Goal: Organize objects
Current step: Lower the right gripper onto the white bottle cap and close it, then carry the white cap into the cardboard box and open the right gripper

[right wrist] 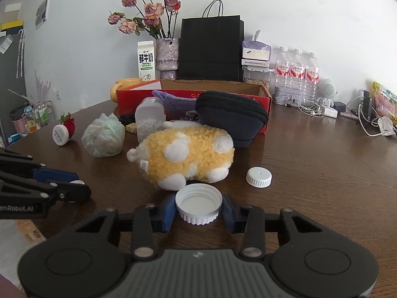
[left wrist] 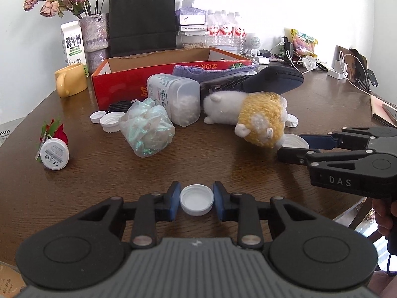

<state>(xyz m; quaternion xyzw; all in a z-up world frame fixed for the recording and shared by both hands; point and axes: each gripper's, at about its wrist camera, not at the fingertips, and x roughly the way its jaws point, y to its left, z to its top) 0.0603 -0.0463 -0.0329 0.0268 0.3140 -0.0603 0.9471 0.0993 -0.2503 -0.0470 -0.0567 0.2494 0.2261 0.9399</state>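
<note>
Little had been organized: the stuffed toy (right wrist: 186,155), plastic bag (left wrist: 146,129) and loose caps lay scattered on the tabletop (left wrist: 223,168) before the red box (left wrist: 158,74). The left gripper (left wrist: 196,200) was clamped on a small white cap (left wrist: 196,198). The right gripper (right wrist: 198,207) squeezed a larger ribbed cap (right wrist: 198,203) beside the toy, both angled downward.

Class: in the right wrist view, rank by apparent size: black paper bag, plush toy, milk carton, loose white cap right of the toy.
1. plush toy, nearer the camera
2. black paper bag, close second
3. milk carton
4. loose white cap
</note>
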